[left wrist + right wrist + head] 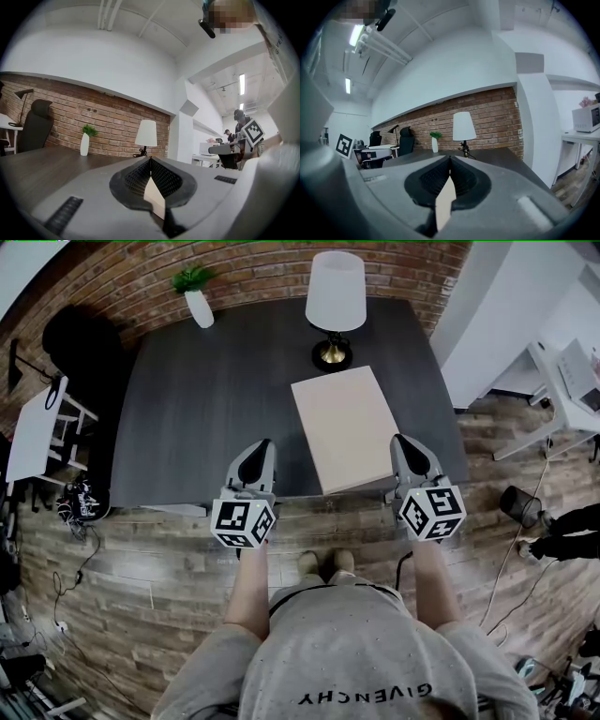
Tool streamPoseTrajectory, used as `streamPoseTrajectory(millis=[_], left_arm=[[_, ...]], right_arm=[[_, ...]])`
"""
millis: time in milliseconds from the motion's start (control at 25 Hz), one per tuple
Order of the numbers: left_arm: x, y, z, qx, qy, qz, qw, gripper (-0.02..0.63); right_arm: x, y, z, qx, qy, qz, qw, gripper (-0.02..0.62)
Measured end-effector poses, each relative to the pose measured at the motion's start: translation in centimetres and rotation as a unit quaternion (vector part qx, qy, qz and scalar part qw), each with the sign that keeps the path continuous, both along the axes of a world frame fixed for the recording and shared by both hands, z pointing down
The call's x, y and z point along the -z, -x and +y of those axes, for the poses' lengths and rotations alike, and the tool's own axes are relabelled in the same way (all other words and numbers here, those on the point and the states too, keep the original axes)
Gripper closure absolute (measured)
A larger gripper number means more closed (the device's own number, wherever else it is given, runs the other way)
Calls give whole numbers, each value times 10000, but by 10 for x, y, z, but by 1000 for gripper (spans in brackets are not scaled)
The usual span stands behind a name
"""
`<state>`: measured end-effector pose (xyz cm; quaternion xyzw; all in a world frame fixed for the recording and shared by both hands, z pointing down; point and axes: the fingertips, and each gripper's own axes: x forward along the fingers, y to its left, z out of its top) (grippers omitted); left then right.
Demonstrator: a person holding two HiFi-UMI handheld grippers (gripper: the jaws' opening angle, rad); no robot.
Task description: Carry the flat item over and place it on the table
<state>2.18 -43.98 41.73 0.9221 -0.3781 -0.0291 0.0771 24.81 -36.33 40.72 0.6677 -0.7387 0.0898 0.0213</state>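
A flat beige board point(345, 426) lies on the dark grey table point(206, 409), right of centre, its near end at the table's front edge. My left gripper point(263, 444) hovers over the front edge, well left of the board, jaws together and holding nothing. My right gripper point(401, 440) sits just beside the board's near right corner, also shut; whether it touches the board I cannot tell. In the left gripper view the jaws point(150, 160) meet in a closed seam. The right gripper view shows its jaws point(450, 159) closed the same way.
A white-shaded lamp point(335, 296) stands just behind the board, a white vase with a plant point(197, 298) at the back left. A brick wall runs behind the table. A black chair point(80, 348) and white desk point(37, 427) stand left. Another desk point(562, 381) and a person's legs point(567, 531) are right.
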Motion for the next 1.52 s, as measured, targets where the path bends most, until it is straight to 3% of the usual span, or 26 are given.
streamPoseTrajectory(millis=[920, 1520], left_arm=[[51, 2, -8, 52, -467, 136, 9988, 607], [53, 6, -16, 166, -520, 143, 9984, 607]], right_arm=[[45, -2, -5, -4, -477, -47, 9988, 595], [45, 0, -17, 57, -560, -114, 9983, 595]])
